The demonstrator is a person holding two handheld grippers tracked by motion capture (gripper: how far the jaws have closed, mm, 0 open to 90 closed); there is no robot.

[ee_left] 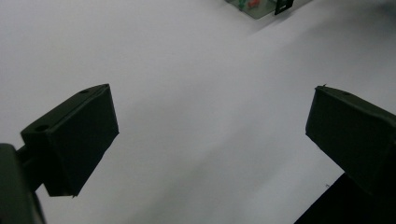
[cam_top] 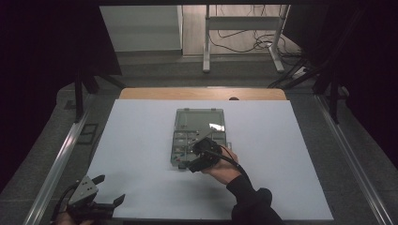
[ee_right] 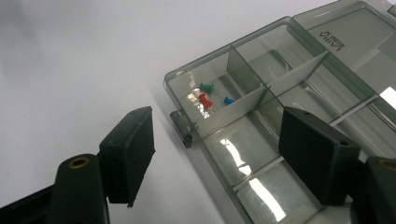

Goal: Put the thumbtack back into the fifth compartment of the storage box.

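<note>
— Where's the compartment box point(ee_right: 285, 107)?
— Open, ahead of the right gripper point(ee_right: 217, 154), whose spread, empty jaws straddle its corner; that view reveals green point(ee_right: 207, 87), red point(ee_right: 204, 101) and blue pushpins point(ee_right: 228, 100) in one compartment.
— And the left gripper point(ee_left: 210, 135)?
— Gaping over the white sheet point(ee_left: 196, 70), well apart.

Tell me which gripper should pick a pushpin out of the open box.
Right. The right gripper hangs open over the box, near the red pushpin. The left gripper sits at the table's near corner.
</note>
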